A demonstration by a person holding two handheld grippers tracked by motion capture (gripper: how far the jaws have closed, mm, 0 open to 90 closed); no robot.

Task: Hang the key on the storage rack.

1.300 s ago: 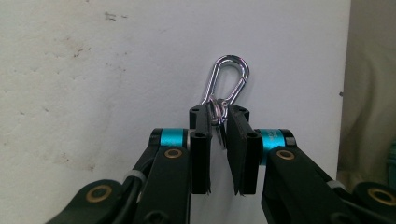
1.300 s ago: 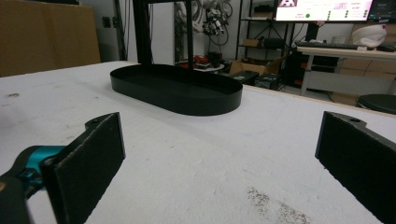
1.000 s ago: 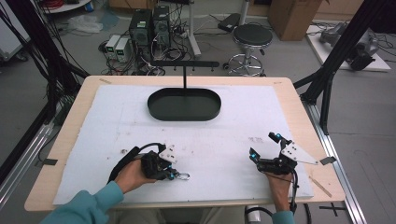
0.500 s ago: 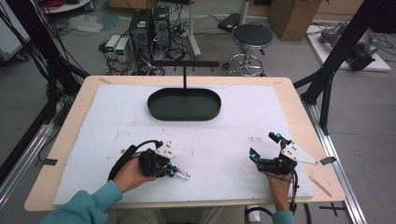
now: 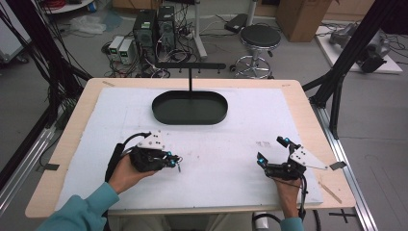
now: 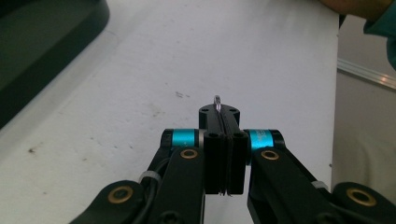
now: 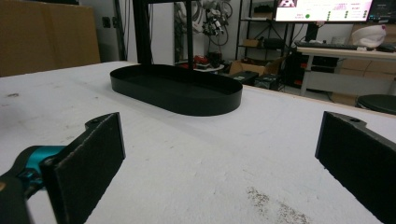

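A small silvery metal piece point(image 6: 217, 100), most of it swallowed between the pressed-together black jaws of the left gripper point(image 5: 174, 161), poked out as a thin rounded sliver at the tips; its full shape could not be made out. In the high view it was little more than a pale glint point(image 5: 178, 167) at the jaw ends, near the table's front left. The gripper was pinched tight on it, the two ribbed pads meeting with barely a seam between them, teal collars either side and brass-coloured pivots below. A grey three-cornered plate topped its body, and a black cable looped back over a hand point(image 5: 126, 172) in a teal sleeve, which was cut off by the bottom edge.

At the front right, the right gripper point(image 5: 273, 152) sat low over the table with its jaws spread wide and nothing between them. Its own view showed two flat, square-edged pads of coarse black foam point(image 7: 91, 156), the right one cropped by the frame. The hand point(image 5: 287, 192) behind it was half covered by the gripper's body.

Both worked over a white, slightly pitted foam sheet point(image 5: 231, 144), flecked with dark specks and laid on a pale wooden table point(image 5: 308, 110). Toward the far edge lay a shallow black oval tray point(image 5: 189, 108) with a smooth upright rim, and behind it rose a thin black T-shaped stand point(image 5: 190, 72), its base hidden by the tray.
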